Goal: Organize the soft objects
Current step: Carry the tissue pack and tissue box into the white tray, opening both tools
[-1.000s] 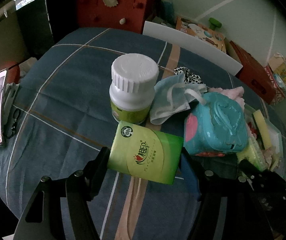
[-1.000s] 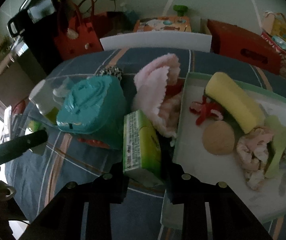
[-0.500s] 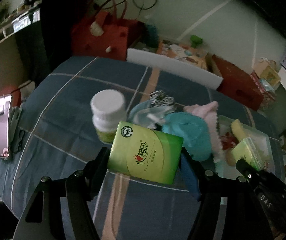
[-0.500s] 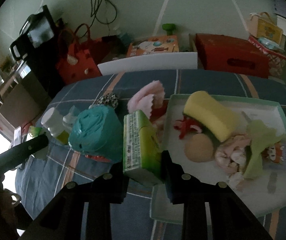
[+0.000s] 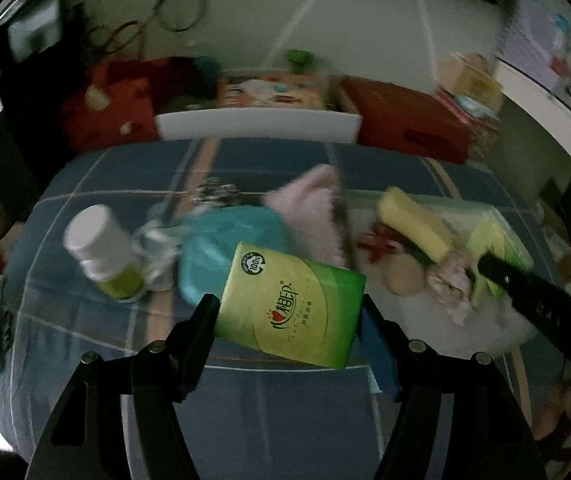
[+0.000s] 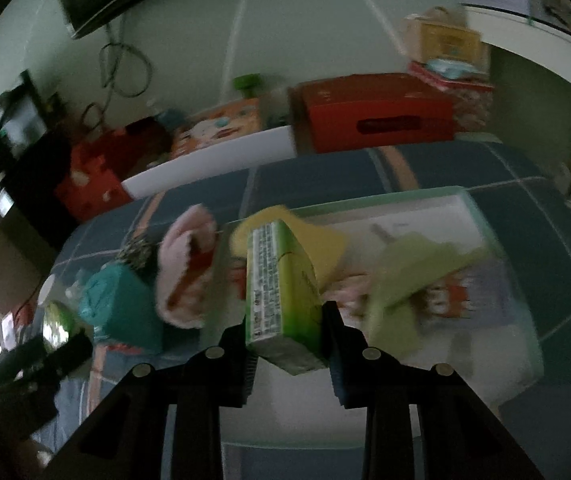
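My left gripper (image 5: 287, 316) is shut on a green tissue pack (image 5: 291, 304), held flat and lifted above the blue checked tablecloth (image 5: 85, 320). My right gripper (image 6: 287, 322) is shut on a second green tissue pack (image 6: 281, 296), gripped on its narrow sides and raised over the white tray (image 6: 501, 240). In the tray lie a yellow sponge (image 5: 413, 224), a green cloth (image 6: 413, 276), a round beige pad (image 5: 403, 278) and pinkish fabric (image 5: 451, 284). A pink fluffy cloth (image 5: 309, 204) and a teal wipes pack (image 5: 229, 248) sit left of the tray.
A white-capped bottle (image 5: 101, 248) and a face mask (image 5: 155, 240) stand on the cloth at left. Behind the table are a white board (image 5: 257, 124), red boxes (image 5: 405, 120) and a red bag (image 5: 109, 104). The right gripper's black arm (image 5: 545, 308) crosses the left wrist view.
Both grippers have risen and drawn back from the table with their tissue packs, swinging right toward the tray. The views have rolled, and more of the room shows now.
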### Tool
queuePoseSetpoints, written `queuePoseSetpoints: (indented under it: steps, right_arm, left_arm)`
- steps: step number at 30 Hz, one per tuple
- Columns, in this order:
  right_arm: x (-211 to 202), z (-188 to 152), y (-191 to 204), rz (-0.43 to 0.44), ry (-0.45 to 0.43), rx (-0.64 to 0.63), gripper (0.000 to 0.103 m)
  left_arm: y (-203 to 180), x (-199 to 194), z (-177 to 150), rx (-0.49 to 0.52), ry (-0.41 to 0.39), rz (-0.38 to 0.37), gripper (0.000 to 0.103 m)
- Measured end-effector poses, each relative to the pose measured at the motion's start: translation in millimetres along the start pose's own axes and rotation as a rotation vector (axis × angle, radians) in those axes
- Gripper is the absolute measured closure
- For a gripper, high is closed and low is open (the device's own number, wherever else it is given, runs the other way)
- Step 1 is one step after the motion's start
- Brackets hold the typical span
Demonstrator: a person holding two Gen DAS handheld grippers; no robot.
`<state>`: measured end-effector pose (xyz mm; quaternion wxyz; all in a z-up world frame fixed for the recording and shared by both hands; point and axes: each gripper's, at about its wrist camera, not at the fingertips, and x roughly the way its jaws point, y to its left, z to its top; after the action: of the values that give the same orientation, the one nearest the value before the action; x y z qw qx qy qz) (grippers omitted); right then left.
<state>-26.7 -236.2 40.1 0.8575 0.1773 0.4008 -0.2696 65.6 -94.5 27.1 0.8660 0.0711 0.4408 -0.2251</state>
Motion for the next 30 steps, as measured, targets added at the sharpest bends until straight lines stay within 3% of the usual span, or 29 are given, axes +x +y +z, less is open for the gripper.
queuePoseSetpoints:
  steps: [7, 13, 24, 28, 30]
  right_arm:
    - [-6, 1, -48, -0.069, -0.008, 0.108, 0.071]
    - [-17, -1, -77, -0.124, -0.023, 0.167, 0.071]
    - [-3, -6, -80, -0.137, 0.044, 0.159, 0.07]
    - [-1, -8, -76, -0.143, 0.052, 0.153, 0.069]
    - [-2, -8, -75, -0.138, 0.05, 0.148, 0.069]
  left_arm:
    - [-57, 21, -9, 0.136, 0.035, -0.067, 0.033]
    - [-87, 42, -11, 0.177, 0.075, -0.116, 0.033]
    - [-107, 67, -13, 0.222, 0.076, -0.118, 0.033]
    - [-107, 65, -12, 0.221, 0.067, -0.127, 0.017]
    - [-105, 63, -11, 0.217, 0.059, -0.127, 0.017]
